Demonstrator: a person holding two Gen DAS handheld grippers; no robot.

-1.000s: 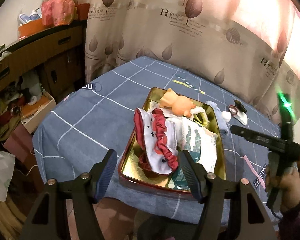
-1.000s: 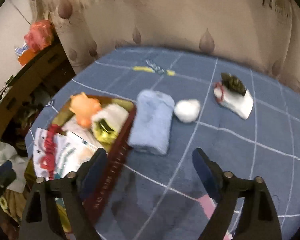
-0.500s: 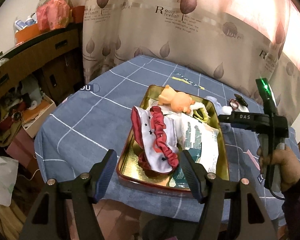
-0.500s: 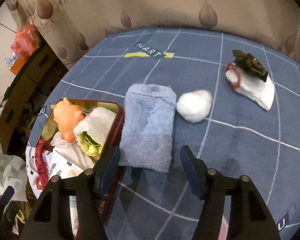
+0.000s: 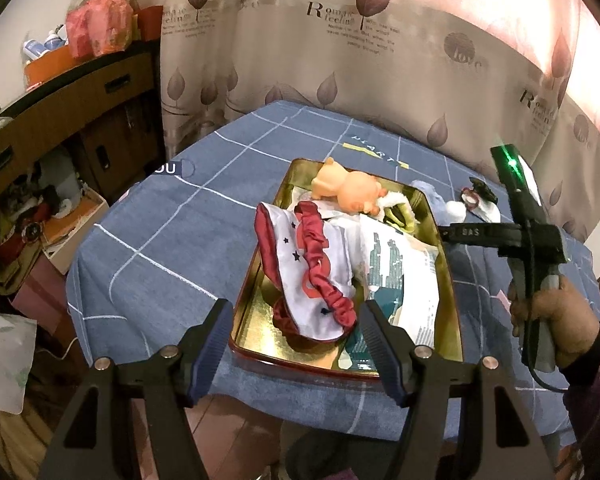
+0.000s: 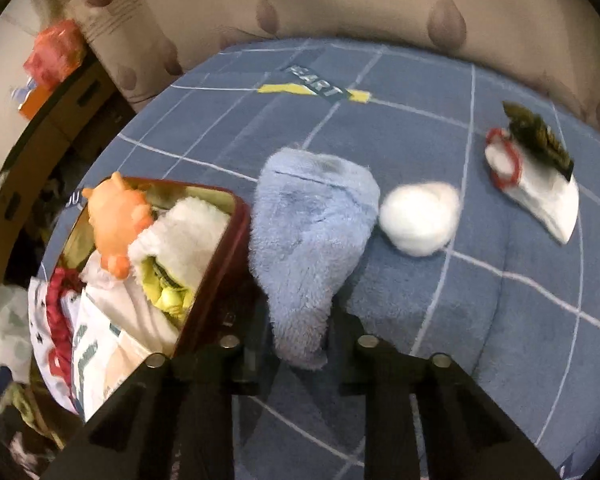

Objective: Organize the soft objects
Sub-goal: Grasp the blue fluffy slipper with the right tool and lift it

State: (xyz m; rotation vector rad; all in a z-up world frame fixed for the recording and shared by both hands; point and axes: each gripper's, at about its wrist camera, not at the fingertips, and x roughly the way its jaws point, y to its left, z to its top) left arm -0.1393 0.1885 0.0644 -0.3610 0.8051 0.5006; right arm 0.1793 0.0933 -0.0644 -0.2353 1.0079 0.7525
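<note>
- right gripper [image 6: 300, 340] has just been closing, jaws now pinch the near end of the fluffy blue cloth [image 6: 308, 232]; cloth bunches narrow between the pads, so it's a real grip, not a hover
- blue cloth lies on the blue checked tablecloth [image 6: 480, 300], just beside the tin tray's [image 6: 236, 216] red rim, outside it; grabbed at the near edge probably because that's the closest loose end to drag or lift from
- left gripper [image 5: 296, 344] open, nothing between the jaws, hangs over the near end of the tray; looks like it's parked clear while the right works
- tray already holds an orange toy pig [image 5: 348, 194], a red-and-white frilled fabric [image 5: 308, 268], printed paper/cloth, a white-yellow plush bit, so that's likely the collecting spot
- white fluffy ball [image 6: 420, 220] touching or just beside the blue cloth, and a white sock with dark trim [image 6: 536, 184] well apart, both on the table, likely next to go
- risk: cloth droops and may catch the rim when lifted
</note>
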